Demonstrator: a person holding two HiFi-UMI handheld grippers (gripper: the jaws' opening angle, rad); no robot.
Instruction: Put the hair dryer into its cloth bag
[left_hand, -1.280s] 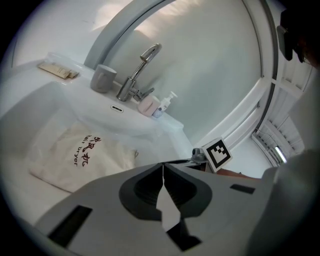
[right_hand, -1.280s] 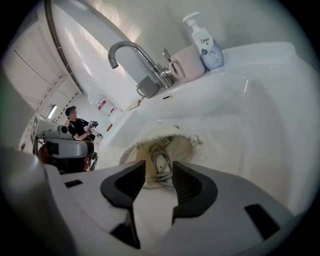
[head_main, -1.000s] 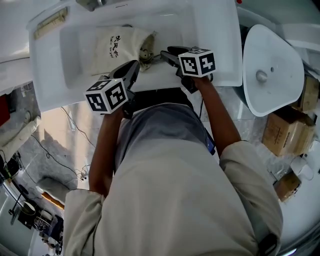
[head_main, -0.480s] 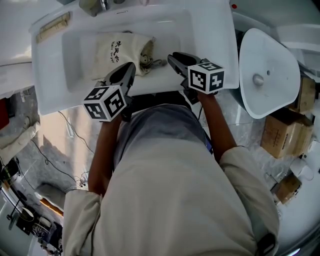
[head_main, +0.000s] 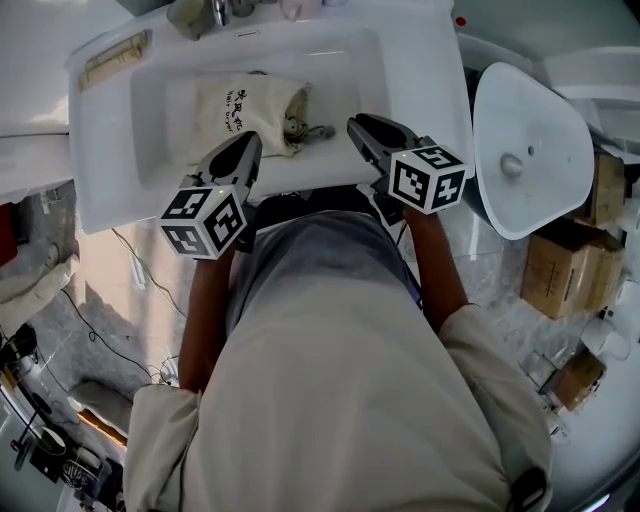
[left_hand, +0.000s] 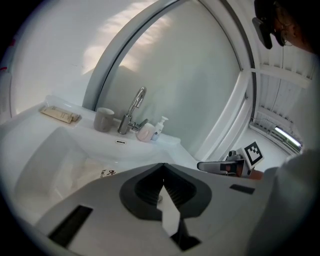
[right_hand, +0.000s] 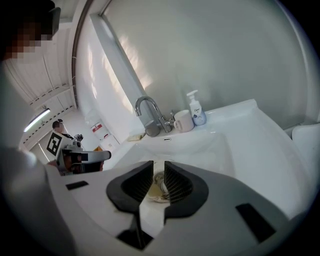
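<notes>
Left hand-held gripper (head_main: 250, 142) is hanging shut and empty; right hand-held gripper (head_main: 357, 126), jaws just closing, is gaping narrowly on nothing. Both are hovering over the sink (head_main: 400, 70), seemingly finished: just ahead the bag (head_main: 245, 115) is lying bulging, dryer probably inside, drawstring (head_main: 312, 130) trailing.

Print on the cloth bag (head_main: 250, 115) is unreadable.
</notes>
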